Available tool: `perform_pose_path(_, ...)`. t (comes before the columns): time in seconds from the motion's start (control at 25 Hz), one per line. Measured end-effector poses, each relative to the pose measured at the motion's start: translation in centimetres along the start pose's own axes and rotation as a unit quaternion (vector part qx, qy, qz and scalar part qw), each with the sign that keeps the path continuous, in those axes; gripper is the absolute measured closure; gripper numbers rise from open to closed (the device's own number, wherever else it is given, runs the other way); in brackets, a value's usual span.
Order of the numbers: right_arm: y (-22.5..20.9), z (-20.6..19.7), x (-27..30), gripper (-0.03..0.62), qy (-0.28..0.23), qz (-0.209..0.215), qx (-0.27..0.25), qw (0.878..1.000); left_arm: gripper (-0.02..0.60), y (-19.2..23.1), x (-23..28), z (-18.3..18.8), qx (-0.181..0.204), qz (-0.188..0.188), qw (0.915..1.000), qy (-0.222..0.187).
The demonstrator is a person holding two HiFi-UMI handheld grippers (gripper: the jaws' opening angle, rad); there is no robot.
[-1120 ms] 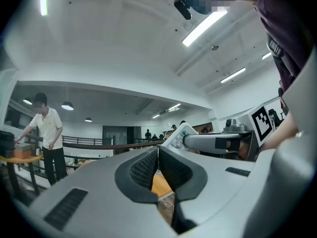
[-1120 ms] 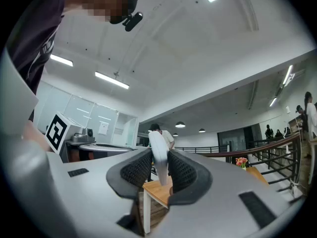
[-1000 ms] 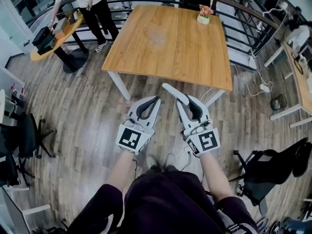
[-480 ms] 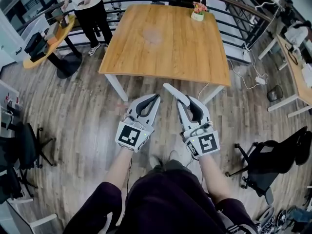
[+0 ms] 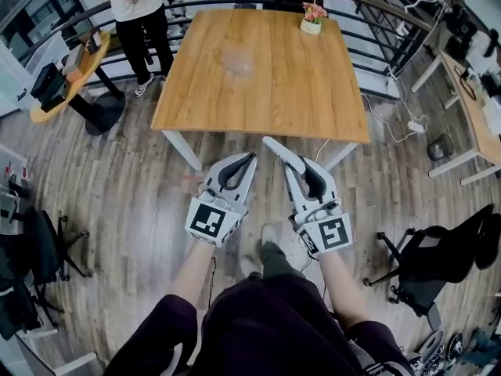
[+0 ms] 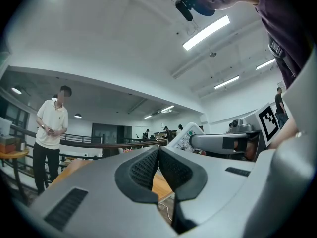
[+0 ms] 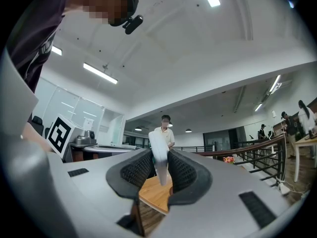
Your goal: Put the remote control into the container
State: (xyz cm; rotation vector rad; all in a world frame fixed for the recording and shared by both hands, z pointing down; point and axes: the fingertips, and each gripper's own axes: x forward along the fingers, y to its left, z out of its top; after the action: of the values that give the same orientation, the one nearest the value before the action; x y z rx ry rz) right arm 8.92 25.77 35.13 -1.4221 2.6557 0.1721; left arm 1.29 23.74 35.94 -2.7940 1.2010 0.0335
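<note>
My right gripper (image 5: 304,165) is shut on a white remote control (image 5: 282,151), which sticks out forward and to the left of its jaws above the wooden floor. The right gripper view shows the remote (image 7: 159,155) standing between the black pads (image 7: 140,169). My left gripper (image 5: 249,158) is beside it, shut with nothing in it; its pads (image 6: 146,167) meet. From the left gripper view the remote's buttons (image 6: 184,138) show. A faint clear container (image 5: 237,63) sits on the wooden table (image 5: 313,92) ahead, well beyond both grippers.
A small flower pot (image 5: 312,19) stands at the table's far right. A railing (image 5: 368,10) runs behind the table. A person (image 5: 137,6) stands at the back left by a round side table (image 5: 66,77). Black office chairs (image 5: 438,261) flank me.
Both grippers hold the same pose, the remote still in the right one. The view has drifted slightly, and the person at the back left has stepped to the right.
</note>
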Motion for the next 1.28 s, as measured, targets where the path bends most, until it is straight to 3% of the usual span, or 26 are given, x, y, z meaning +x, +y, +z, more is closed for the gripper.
perform_pose_path(0.48, -6.5, -2.9, 6.8, 0.477, 0.005, 0.019, 0.009, 1.0, 0.569, 4.0, 8.2, -1.4, 0.002, 0.009, 0.9996, -0.028)
perform_pose_path(0.72, -9.6, -4.2, 9.6, 0.477, 0.01, 0.036, 0.018, 0.999, 0.569, 5.5, 12.0, -3.0, 0.0, 0.021, 0.9998, 0.003)
perform_pose_path(0.96, -11.9, -4.4, 11.8, 0.477, 0.005, 0.05, 0.028, 0.998, 0.569, 6.9, 14.5, -2.8, 0.003, 0.042, 0.9991, -0.003)
perform_pose_path(1.28, -13.1, -4.8, 14.1, 0.477, 0.002, 0.065, 0.032, 0.997, 0.569, 8.9, 16.1, -3.3, 0.011, 0.054, 0.9983, 0.019)
